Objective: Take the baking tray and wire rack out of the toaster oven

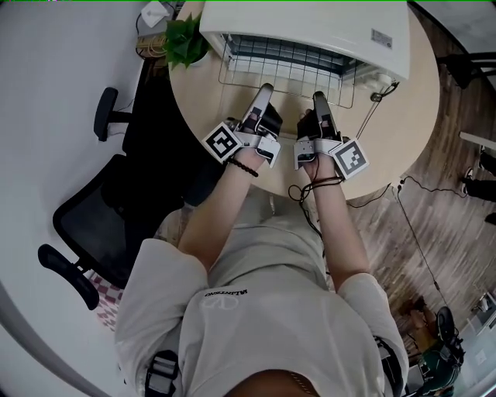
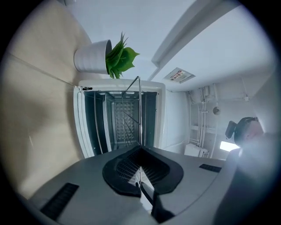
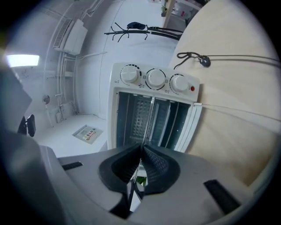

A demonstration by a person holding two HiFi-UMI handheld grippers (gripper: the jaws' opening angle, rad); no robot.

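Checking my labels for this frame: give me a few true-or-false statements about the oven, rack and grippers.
The left gripper and right gripper are both shut on the silver wire rack. True.
The rack sits fully inside the white toaster oven. False: it juts out over the round pale wooden table.
A green potted plant stands beside the oven. True.
The oven stands on the floor. False: it stands on that table.

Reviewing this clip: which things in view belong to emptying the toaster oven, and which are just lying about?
In the job: toaster oven; wire rack, partly drawn out; left claw and right claw, both shut on the rack's front edge.

Lying about: plant; cable on the table; chair.
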